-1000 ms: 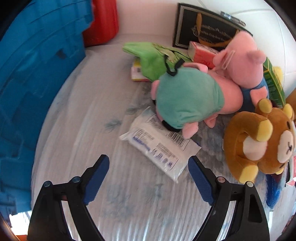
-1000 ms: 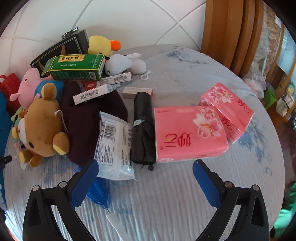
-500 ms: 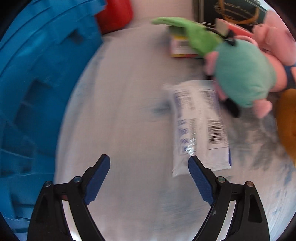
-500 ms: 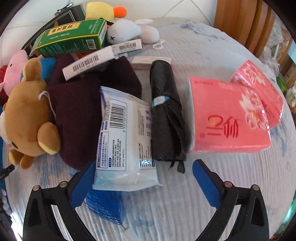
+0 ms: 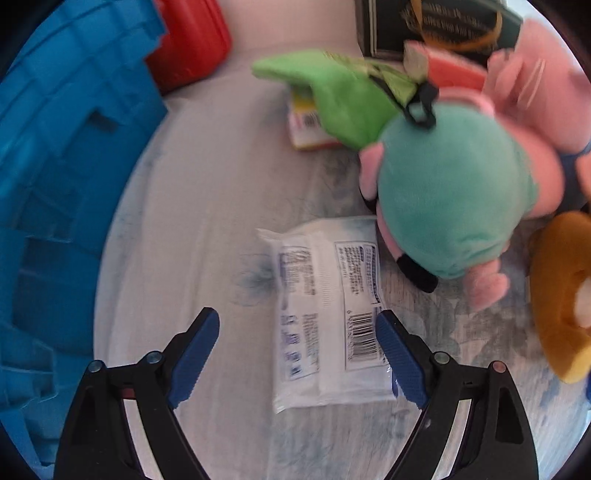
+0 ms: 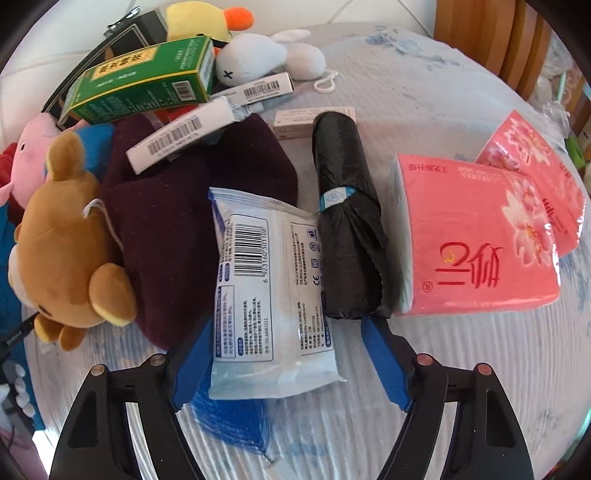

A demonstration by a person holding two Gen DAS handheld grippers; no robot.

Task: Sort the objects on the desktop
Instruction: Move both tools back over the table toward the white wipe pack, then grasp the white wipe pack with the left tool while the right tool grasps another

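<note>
My left gripper (image 5: 297, 325) is open, its fingers on either side of a white wipes pack (image 5: 328, 314) that lies flat on the tablecloth; the right finger (image 5: 397, 354) overlaps the pack's right edge. A teal and pink plush (image 5: 454, 199) lies just beyond it. My right gripper (image 6: 286, 332) is open around the near end of a second white pack (image 6: 266, 288), which rests partly on a maroon cloth (image 6: 170, 221). A black bag roll (image 6: 347, 221) lies beside that pack.
A blue crate (image 5: 55, 184) and a red container (image 5: 188, 40) stand to the left. A green cloth (image 5: 343, 96), a brown bear plush (image 6: 62, 236), a green box (image 6: 144, 81), a duck plush (image 6: 203, 18), two pink tissue packs (image 6: 472, 240) and a blue mesh (image 6: 232, 417) crowd the table.
Both grippers moved forward and lower over their white packs, which now sit between the open fingers. The left view swung back toward the plush toys.
</note>
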